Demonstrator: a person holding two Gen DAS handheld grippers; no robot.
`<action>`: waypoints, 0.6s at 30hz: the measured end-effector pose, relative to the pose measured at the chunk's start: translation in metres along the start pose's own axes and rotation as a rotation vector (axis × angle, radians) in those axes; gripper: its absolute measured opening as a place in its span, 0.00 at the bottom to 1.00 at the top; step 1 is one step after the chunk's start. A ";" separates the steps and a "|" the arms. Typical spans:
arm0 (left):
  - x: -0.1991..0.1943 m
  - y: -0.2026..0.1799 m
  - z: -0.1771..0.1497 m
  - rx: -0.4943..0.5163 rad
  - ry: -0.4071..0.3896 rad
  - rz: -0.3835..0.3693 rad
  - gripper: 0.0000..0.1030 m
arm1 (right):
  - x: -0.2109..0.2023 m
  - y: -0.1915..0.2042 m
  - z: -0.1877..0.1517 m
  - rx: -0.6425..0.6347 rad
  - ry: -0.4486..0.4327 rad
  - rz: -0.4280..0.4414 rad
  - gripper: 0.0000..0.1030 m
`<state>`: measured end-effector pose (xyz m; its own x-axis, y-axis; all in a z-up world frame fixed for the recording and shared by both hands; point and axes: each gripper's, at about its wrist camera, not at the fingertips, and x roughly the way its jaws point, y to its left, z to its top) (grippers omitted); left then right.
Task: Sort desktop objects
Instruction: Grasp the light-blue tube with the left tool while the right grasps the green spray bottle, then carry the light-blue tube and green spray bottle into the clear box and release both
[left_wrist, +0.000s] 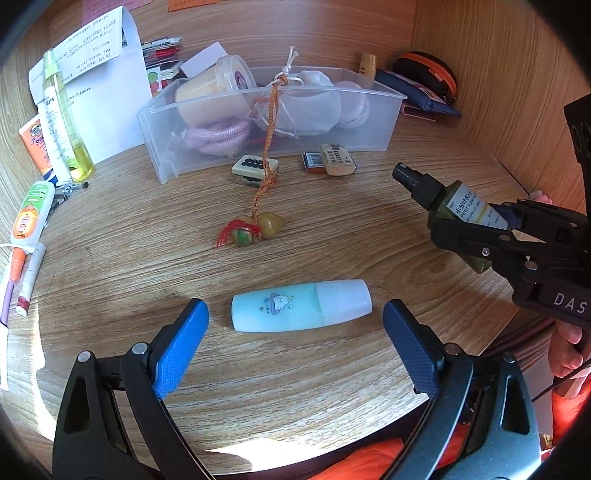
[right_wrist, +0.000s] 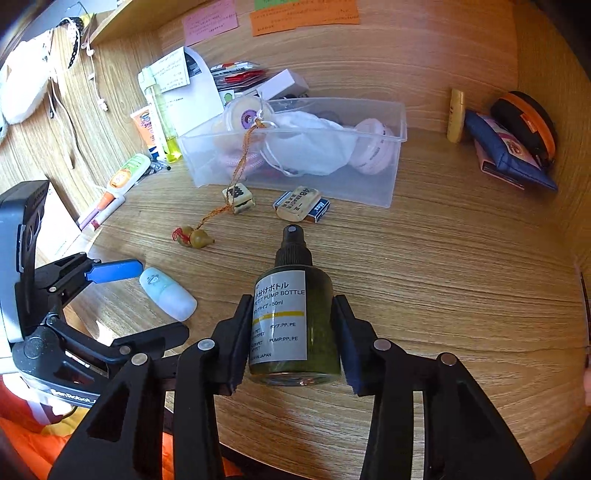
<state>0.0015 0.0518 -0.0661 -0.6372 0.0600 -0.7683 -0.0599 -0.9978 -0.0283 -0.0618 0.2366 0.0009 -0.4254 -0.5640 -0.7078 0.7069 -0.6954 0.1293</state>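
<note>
My right gripper (right_wrist: 291, 332) is shut on a dark green pump bottle (right_wrist: 293, 317) with a white label, pads pressed on both its sides; the bottle hangs tilted above the desk (left_wrist: 461, 214). A pale blue bottle (left_wrist: 301, 305) with a cloud sticker lies on its side on the wooden desk. My left gripper (left_wrist: 295, 321) stands open around it, one blue pad (left_wrist: 181, 347) off each end, not touching. In the right wrist view the blue bottle (right_wrist: 168, 293) lies beside the left gripper's blue finger (right_wrist: 114, 271).
A clear plastic bin (left_wrist: 273, 122) holds a white pouch, a jar and pink rope. Before it lie a mahjong tile (left_wrist: 255, 170), an eraser (left_wrist: 337, 158) and a gourd charm (left_wrist: 258, 229) on an orange cord. Tubes and a yellow bottle (left_wrist: 64, 118) line the left wall; pouches (left_wrist: 424, 88) sit back right.
</note>
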 end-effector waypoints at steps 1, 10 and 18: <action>0.000 0.000 0.000 0.000 -0.007 0.000 0.90 | -0.001 -0.001 0.001 0.001 -0.004 0.002 0.37; -0.003 0.011 0.005 -0.020 -0.035 -0.008 0.71 | -0.007 0.000 0.013 0.010 -0.041 0.012 0.37; -0.015 0.034 0.029 -0.061 -0.106 0.019 0.71 | -0.013 -0.005 0.032 0.017 -0.077 0.011 0.37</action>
<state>-0.0131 0.0175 -0.0374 -0.7159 0.0401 -0.6970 -0.0022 -0.9985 -0.0552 -0.0781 0.2333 0.0310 -0.4601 -0.6036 -0.6511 0.7023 -0.6961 0.1490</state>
